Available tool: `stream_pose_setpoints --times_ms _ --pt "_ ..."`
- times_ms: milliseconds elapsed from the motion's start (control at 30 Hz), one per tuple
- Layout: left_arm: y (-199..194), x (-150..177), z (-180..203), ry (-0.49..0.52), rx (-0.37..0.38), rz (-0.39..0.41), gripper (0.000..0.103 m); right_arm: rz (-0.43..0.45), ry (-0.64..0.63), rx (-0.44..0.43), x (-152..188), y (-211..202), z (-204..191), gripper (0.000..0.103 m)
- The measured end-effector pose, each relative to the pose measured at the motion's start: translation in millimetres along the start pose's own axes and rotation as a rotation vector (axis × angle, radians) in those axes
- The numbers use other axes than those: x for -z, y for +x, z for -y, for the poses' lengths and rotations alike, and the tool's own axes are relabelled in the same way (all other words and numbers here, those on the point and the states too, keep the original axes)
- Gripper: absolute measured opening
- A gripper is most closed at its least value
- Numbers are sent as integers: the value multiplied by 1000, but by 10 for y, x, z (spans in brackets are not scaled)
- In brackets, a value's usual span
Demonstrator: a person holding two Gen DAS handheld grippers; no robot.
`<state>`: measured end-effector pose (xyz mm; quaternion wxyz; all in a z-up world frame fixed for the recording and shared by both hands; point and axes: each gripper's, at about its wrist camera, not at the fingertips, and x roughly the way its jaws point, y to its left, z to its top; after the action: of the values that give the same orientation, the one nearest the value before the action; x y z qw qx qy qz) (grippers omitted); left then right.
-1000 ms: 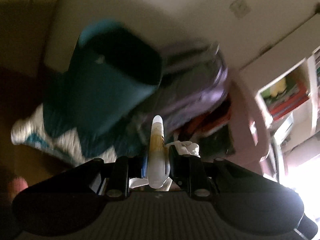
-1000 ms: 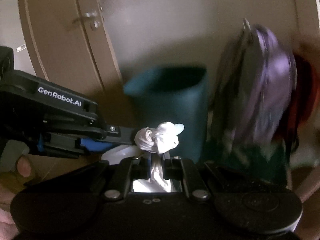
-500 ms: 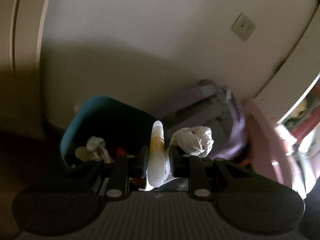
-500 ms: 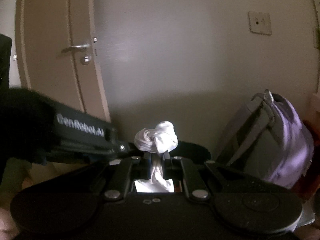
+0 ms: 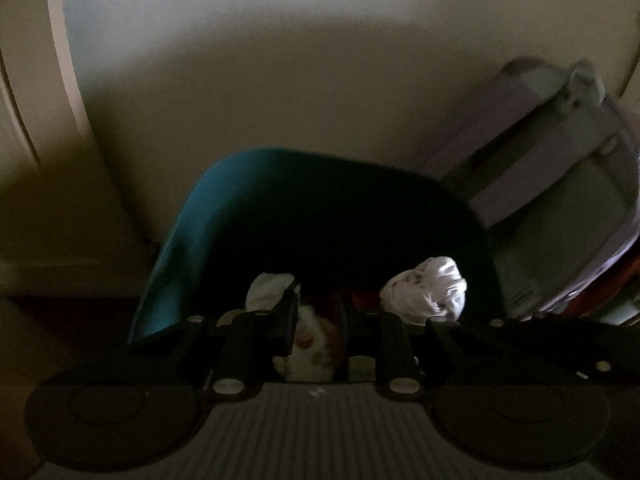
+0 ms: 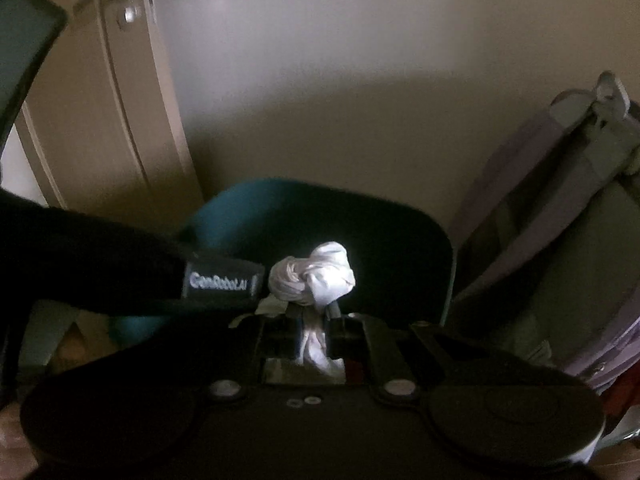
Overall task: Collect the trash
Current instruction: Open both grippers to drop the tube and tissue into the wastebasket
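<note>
Over the teal bin [image 5: 180,240], the drop step is coming up. Right gripper [image 6: 316,314] is clenching the neck of a knotted white wad [image 6: 316,276]: soft, crinkled, its bulb hanging above the bin's mouth. Left gripper [image 5: 314,308] is hovering over the same opening. A glossy white-orange item [image 5: 316,340] is showing between its fingers; gripped or lying inside the bin, can't tell. Crumpled white paper [image 5: 268,286] is sitting inside. Next move is calling for a release inside the rim. Bin is looking like rigid, smooth plastic, rounded-rectangular.
</note>
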<state>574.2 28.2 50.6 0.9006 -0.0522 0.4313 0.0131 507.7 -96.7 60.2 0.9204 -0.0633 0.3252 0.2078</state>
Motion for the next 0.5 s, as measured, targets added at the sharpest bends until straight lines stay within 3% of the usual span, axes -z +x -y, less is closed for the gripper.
stream_pose_setpoints --times_ms 200,300,367,400,433,500 --pt "208 89 -53 28 -38 -43 21 -68 -61 26 79 224 -100 21" --pt "230 110 -79 27 -42 -50 21 -58 -83 28 121 199 -142 24" --pt "207 112 -56 30 -54 -47 21 -55 -88 31 98 203 -119 37" --pt "189 111 -53 29 -54 -47 21 -53 -89 34 112 179 -114 55" --pt "174 114 -53 25 -47 -46 21 -47 -93 35 124 148 -127 62" --pt "121 134 -43 26 -44 -39 21 -46 -96 44 123 106 -122 62"
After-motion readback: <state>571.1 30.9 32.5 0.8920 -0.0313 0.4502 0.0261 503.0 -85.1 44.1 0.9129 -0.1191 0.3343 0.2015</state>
